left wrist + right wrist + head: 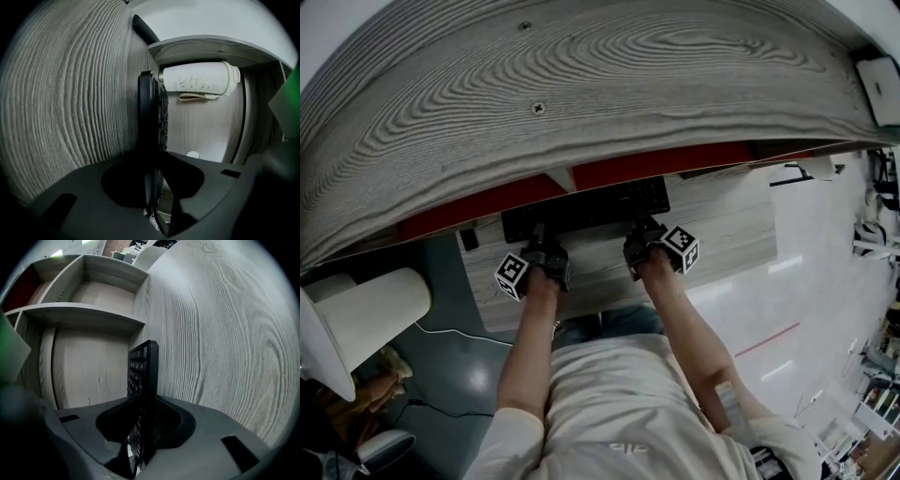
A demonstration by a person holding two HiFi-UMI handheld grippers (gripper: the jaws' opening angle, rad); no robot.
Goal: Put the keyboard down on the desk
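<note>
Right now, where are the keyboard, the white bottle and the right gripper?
keyboard (pixel 586 210): head view, middle of its key face.
white bottle (pixel 199 79): left gripper view, middle of its body.
right gripper (pixel 642 226): head view, midway between its fingers.

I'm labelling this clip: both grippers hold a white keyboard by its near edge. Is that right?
Not quite. The keyboard is black, not white, as the head view shows. The left gripper and the right gripper do both hold it by its near edge.
</note>
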